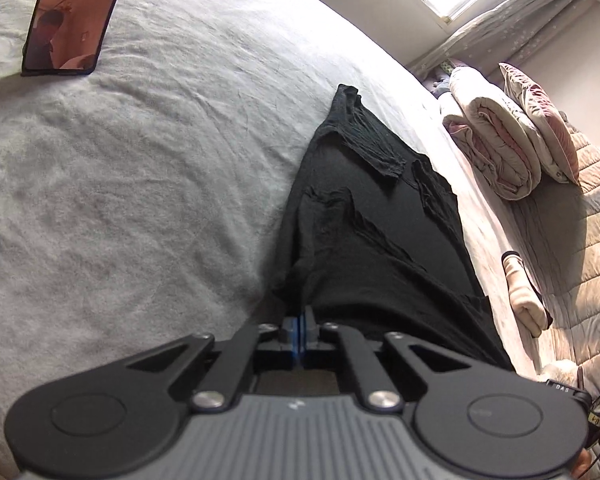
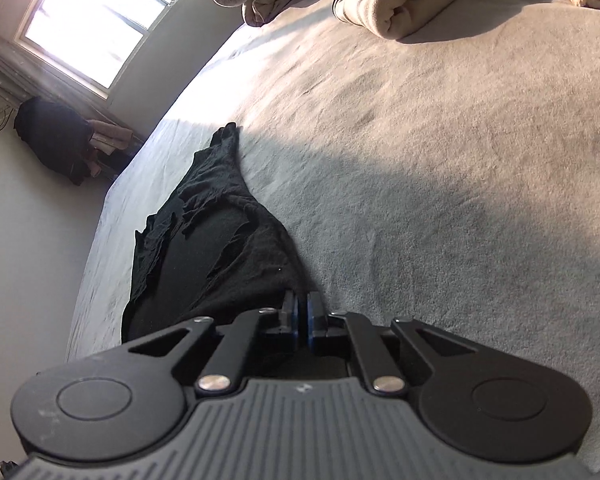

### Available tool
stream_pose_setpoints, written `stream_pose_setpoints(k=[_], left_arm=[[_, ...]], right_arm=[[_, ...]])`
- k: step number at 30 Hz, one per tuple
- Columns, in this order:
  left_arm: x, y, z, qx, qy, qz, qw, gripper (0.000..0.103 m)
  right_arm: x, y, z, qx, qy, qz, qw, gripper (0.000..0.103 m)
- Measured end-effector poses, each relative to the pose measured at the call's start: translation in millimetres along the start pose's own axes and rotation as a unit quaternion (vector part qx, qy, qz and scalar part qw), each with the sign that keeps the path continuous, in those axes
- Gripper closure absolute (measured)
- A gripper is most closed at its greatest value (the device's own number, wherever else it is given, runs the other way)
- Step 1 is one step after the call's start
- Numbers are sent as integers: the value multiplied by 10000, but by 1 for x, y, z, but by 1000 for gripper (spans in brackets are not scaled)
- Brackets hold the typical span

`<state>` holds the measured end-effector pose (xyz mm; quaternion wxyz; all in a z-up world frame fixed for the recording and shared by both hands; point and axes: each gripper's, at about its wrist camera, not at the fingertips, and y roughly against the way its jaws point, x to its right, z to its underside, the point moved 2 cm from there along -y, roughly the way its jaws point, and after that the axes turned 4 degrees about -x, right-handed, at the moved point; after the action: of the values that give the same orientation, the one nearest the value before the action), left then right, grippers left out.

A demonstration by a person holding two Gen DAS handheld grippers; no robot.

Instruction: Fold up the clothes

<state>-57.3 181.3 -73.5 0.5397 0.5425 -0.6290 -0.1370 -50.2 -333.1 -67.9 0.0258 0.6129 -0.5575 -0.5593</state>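
Note:
A black garment (image 1: 372,224) lies stretched along the grey bedsheet (image 1: 140,160), its far end wrinkled and narrow. My left gripper (image 1: 301,320) is shut on the garment's near left edge, blue pads pressed together. In the right wrist view the same black garment (image 2: 216,248) runs away toward the window. My right gripper (image 2: 302,312) is shut on its near right corner, with cloth pinched between the blue pads. The near hem between the two grippers is hidden under the gripper bodies.
A phone (image 1: 70,20) lies on the sheet at the far left. Folded quilts (image 1: 508,136) and a rolled beige towel (image 1: 524,292) sit on the bed's right side. A dark pile of clothes (image 2: 56,136) rests under the window (image 2: 100,16).

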Motion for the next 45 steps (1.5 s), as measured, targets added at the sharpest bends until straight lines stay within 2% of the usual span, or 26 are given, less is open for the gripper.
stream_pose_setpoints(k=[3,8,9,11,12,13,14,15,18,20,22,25,30,33,40,42,45], left_arm=[[-6,-3,2,-247,-116,-119,9996,102],[-8,0,0,-152,-282,-94,9994,99],[-8,3,-1,-82,-311,-78,9995,94],[-7,8,-5,61,-368,-44,9993,81],[-6,12,-6,200,-411,-53,9989,71],[-5,16,-8,343,-455,-64,9984,67],[-3,18,-11,437,-521,-72,9977,65],[-1,19,-14,528,-588,-79,9968,64],[7,18,-23,762,-812,-31,9938,63],[12,11,-29,753,-884,-93,9932,63],[19,4,-34,837,-1014,-72,9913,63],[26,-8,-39,906,-1209,-238,9882,63],[31,-24,-46,1029,-1485,-434,9826,64],[33,-29,-49,1103,-1616,-448,9796,71],[44,-44,-50,1044,-1934,-326,9750,72],[48,-51,-49,1001,-2052,-405,9728,70],[53,-60,-44,1001,-2313,-708,9651,69]], right_arm=[[2,-10,7,-180,191,265,9993,98],[-6,-15,10,-147,557,442,9974,93],[-9,-13,10,-109,652,463,9967,87],[-15,-9,10,-37,841,511,9951,85],[-17,-7,9,8,900,498,9947,82],[-20,-5,8,63,957,486,9942,64],[-22,-2,7,155,1002,483,9937,54],[-24,-1,6,233,1059,484,9929,51],[-36,-2,3,410,1376,537,9882,51],[-44,-6,3,483,1534,565,9854,51],[-51,-12,3,454,1631,553,9840,51],[-62,-23,3,355,1763,515,9823,51],[-81,-43,1,476,2317,795,9684,51],[-87,-55,-2,612,2629,1051,9571,51],[-86,-73,-9,655,2693,1265,9525,51],[-86,-77,-10,647,2714,1311,9513,51],[-83,-83,-10,575,2687,1364,9518,51]])
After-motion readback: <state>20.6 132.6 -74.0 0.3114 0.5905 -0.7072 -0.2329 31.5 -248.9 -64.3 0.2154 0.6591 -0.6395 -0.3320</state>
